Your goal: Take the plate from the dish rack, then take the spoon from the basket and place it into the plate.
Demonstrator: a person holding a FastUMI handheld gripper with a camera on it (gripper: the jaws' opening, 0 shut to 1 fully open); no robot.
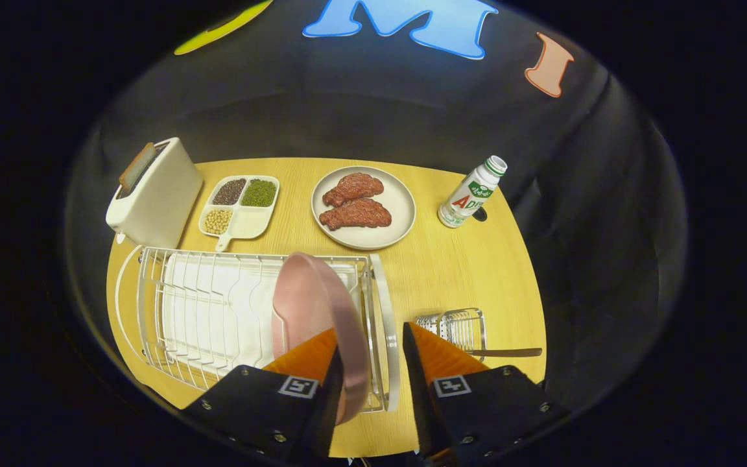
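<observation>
Straddling the pink plate point(312, 305) upright in the dish rack point(205, 311) with gripper point(370, 347) fingers spread, not yet clamped; next, closing and lifting.

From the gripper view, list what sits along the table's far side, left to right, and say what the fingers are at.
Toaster → divided tray → meat plate → bottle. The gripper is open, its fingers either side of the pink plate standing in the rack.
</observation>
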